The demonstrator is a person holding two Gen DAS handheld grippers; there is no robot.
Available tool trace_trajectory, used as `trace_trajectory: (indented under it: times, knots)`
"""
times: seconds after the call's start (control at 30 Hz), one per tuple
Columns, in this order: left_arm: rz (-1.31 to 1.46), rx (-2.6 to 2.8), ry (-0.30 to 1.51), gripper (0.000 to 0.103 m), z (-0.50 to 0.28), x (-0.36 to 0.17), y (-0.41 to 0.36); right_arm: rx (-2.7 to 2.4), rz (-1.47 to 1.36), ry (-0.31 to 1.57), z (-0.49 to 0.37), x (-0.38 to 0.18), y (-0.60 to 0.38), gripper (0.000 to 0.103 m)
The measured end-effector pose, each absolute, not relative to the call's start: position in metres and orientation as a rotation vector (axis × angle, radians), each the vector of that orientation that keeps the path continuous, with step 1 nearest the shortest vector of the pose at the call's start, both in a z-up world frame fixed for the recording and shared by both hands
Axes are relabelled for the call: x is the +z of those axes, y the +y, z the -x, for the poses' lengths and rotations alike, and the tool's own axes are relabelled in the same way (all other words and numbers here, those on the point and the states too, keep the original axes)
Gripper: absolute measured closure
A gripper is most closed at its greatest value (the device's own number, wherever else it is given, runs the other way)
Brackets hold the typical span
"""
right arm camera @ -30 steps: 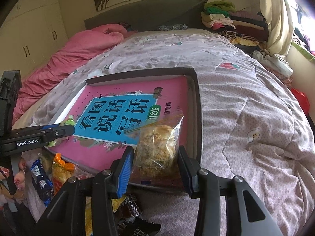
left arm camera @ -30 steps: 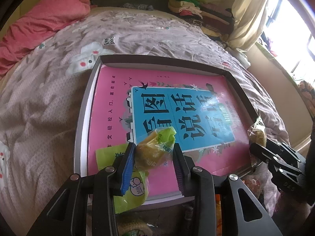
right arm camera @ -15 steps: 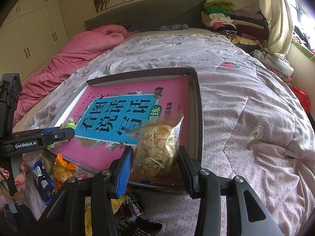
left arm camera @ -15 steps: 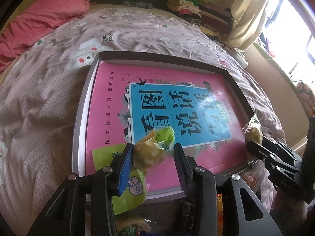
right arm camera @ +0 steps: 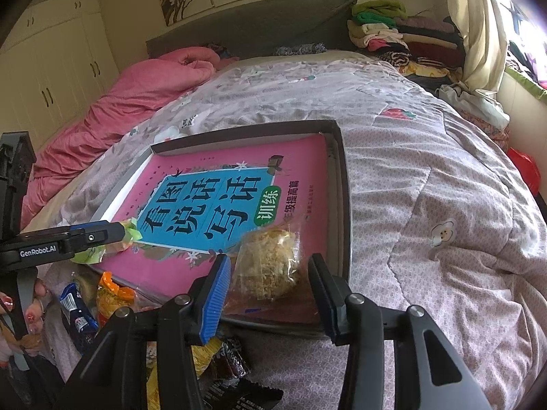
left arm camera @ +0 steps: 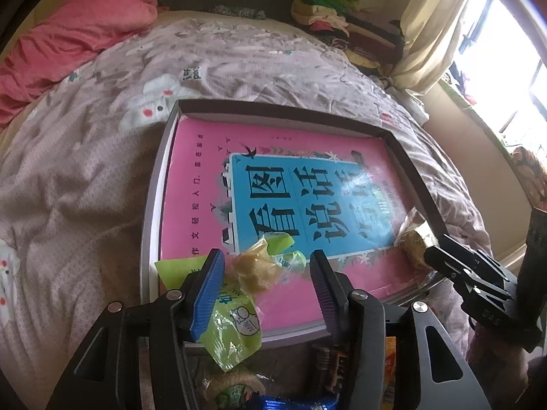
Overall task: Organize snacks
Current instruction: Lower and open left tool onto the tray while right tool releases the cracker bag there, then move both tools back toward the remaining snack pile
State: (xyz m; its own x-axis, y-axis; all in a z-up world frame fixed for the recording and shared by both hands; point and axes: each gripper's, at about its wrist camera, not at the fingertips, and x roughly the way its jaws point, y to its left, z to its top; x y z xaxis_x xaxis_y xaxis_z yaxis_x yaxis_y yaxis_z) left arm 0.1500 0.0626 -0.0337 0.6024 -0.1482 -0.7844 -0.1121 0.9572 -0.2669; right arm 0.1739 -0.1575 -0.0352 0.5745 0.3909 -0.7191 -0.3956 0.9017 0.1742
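Two snacks now lie loose in the tray on the bed: the green-wrapped cake at its near left corner, the clear-bagged crumbly cake at its near right. Both claws, left and right, have spread wide since a moment ago and grip nothing. More packets wait below the tray's near edge, so I judge the sorting barely begun.

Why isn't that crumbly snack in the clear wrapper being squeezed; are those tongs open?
Open. The right tongs stand apart, with gaps on both sides of the clear-wrapped snack, which lies on the pink book.
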Motion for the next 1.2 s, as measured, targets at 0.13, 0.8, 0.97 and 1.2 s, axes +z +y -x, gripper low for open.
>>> trace_trajectory:
  times: [0.13,0.8,0.97,1.2]
  knots:
    - [0.311,-0.027,0.911,0.046,-0.147,-0.027,0.065,0.455,-0.016,0.828,-0.175,-0.032,-0.162,0.052]
    - [0.313,0.0,0.816,0.033,-0.114,0.012,0.084,0.487,-0.085,0.725,-0.168,-0.01,-0.173,0.041]
    - [0.275,0.015,0.794,0.033,-0.101,0.017,0.084,0.493,-0.082,0.707,-0.165,-0.006,-0.172,0.039]
    - [0.277,0.016,0.775,0.026,-0.09,0.016,0.083,0.488,-0.074,0.695,-0.158,-0.003,-0.175,0.036]
